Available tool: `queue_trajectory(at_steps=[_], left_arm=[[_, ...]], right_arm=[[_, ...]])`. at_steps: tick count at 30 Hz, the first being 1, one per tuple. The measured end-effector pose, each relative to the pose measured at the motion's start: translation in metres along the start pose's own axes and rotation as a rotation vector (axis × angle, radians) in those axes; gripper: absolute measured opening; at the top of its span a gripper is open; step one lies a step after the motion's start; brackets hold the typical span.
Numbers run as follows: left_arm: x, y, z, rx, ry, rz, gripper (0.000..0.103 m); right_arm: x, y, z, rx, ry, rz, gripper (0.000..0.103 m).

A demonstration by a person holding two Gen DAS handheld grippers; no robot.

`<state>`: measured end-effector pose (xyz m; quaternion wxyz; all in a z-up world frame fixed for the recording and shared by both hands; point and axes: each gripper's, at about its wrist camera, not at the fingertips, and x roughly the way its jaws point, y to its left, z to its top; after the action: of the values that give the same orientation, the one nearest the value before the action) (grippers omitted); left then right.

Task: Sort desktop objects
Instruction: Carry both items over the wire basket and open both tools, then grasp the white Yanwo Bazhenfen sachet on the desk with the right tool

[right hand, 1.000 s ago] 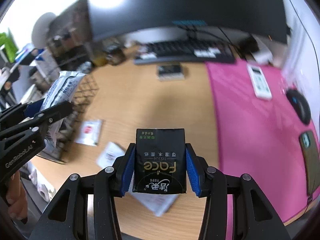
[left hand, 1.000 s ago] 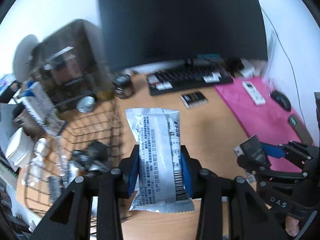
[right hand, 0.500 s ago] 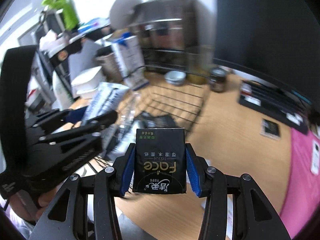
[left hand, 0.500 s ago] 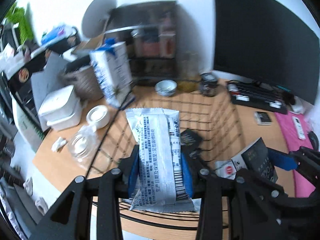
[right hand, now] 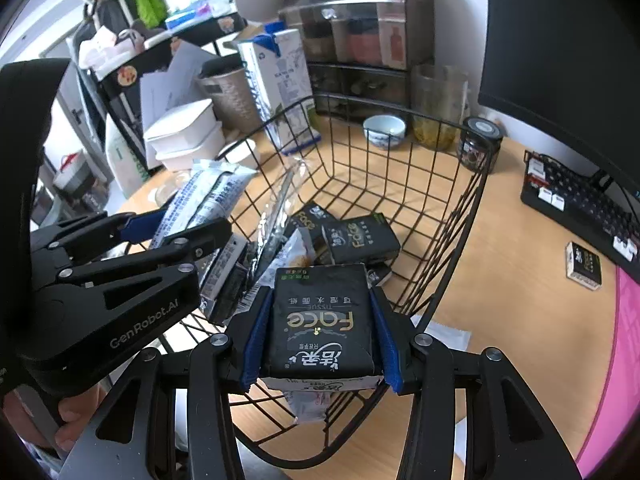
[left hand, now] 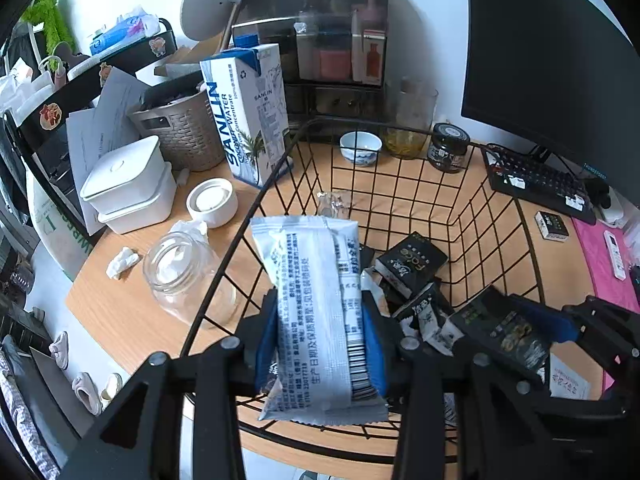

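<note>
Gripping a silver packet [left hand: 320,312], the left gripper [left hand: 320,344] hovers over the wire basket [left hand: 400,176]; the right gripper [right hand: 318,340] clamps a tissue pack [right hand: 320,320]. Carton [left hand: 248,112] at 11 o'clock, jar [left hand: 447,152] at 1 o'clock.

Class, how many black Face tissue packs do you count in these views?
4: one pack in the right claw, two in the basket, one by the keyboard. Others may be buried in the basket.

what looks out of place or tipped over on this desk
A clear glass jar lies on its side left of the wire basket, its mouth open, with crumpled white tissue bits scattered beside it.
</note>
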<state>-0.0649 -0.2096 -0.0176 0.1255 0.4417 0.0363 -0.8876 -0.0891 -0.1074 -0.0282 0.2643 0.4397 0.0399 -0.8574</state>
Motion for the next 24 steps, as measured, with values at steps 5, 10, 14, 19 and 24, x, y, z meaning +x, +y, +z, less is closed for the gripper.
queue_trajectory(at_steps=[5,10,14,19,24], left_arm=[[-0.018,-0.008,0.002,0.012,-0.058,0.003,0.068],[-0.035,-0.026,0.003,0.051,-0.094,-0.027,0.068],[-0.050,-0.048,0.003,0.091,-0.119,-0.081,0.068],[-0.067,-0.092,-0.006,0.195,-0.128,-0.169,0.068],[-0.065,-0.150,-0.025,0.332,-0.039,-0.259,0.068]], right_arm=[[-0.018,-0.007,-0.003,0.021,-0.031,0.014,0.047],[-0.051,-0.025,-0.010,0.072,-0.079,0.013,0.050],[-0.081,-0.048,-0.024,0.108,-0.115,-0.025,0.055],[-0.108,-0.085,-0.051,0.150,-0.114,-0.109,0.056],[-0.099,-0.113,-0.089,0.079,0.014,-0.181,0.061]])
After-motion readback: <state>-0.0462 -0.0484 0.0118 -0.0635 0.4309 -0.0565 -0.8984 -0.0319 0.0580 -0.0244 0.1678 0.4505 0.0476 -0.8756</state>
